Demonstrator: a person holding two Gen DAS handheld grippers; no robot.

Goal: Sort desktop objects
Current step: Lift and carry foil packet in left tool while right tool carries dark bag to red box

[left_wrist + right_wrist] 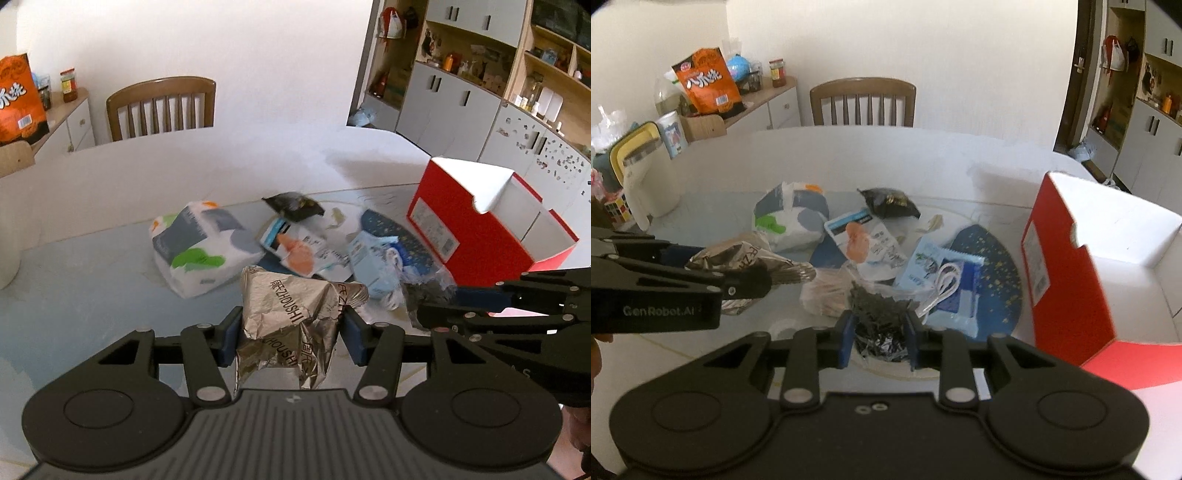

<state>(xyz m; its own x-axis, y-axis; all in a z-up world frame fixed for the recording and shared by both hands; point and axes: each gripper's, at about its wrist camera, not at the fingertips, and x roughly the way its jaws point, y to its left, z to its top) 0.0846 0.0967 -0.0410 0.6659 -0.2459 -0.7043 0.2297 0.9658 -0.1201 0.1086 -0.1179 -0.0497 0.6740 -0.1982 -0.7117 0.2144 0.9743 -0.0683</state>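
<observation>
While the left claw (291, 332) is gripping the crumpled foil wrapper (295, 314) and the right claw (881, 338) is pinching the dark-filled clear bag (879, 317) above the desk's (92, 288) near edge, both should be carrying steadily toward the red box (1067, 280) at the right edge.

Bright daylight, washed-out whites, fisheye-bent edges, slight blur.

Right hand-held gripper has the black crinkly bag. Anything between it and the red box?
Nothing visible blocks it. The right hand-held gripper holds the black crinkly bag above the table; the red box stands open-topped to its right. Only flat items, the blue star-print mat and a light-blue packet, lie between.
</observation>
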